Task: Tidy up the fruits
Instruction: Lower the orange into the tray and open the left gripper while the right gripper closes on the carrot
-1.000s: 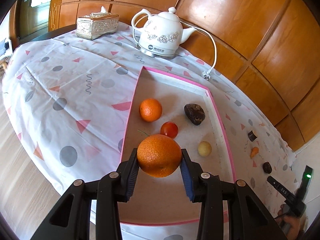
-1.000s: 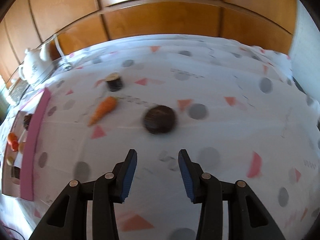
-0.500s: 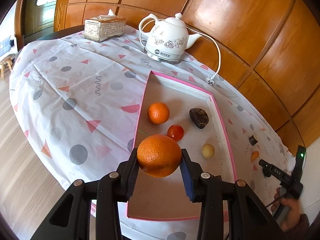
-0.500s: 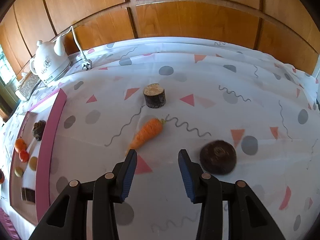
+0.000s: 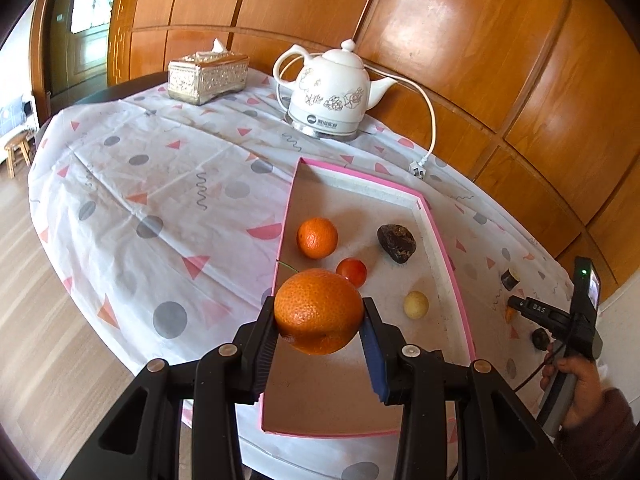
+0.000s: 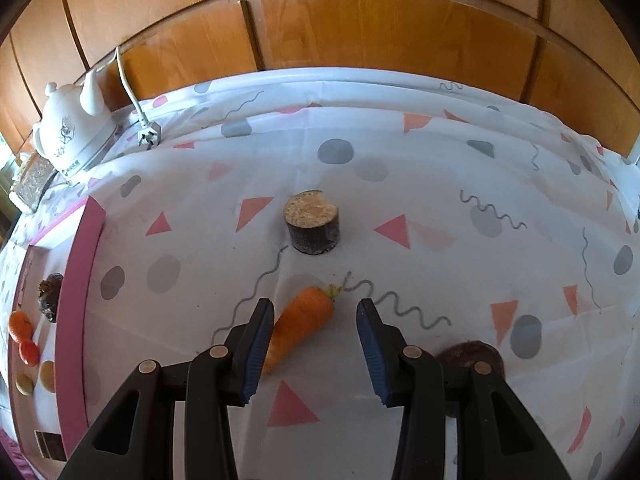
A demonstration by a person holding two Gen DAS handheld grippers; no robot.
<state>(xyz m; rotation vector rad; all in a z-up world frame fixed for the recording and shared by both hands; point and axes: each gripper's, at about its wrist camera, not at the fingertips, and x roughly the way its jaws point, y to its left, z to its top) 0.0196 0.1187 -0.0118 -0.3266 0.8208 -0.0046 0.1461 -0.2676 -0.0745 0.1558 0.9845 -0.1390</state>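
Above the pink tray (image 5: 448, 256), left tool (image 5: 319, 320) clamped on an orange (image 5: 318, 310); right tool (image 6: 316, 338) spread wide over a carrot (image 6: 302, 324).

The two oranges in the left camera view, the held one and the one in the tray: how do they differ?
The held orange sits clamped between the left gripper jaws, in the air; the small orange rests on the pink tray floor. The held orange looks larger, though it is nearer the camera. Both are round with pitted orange skin.
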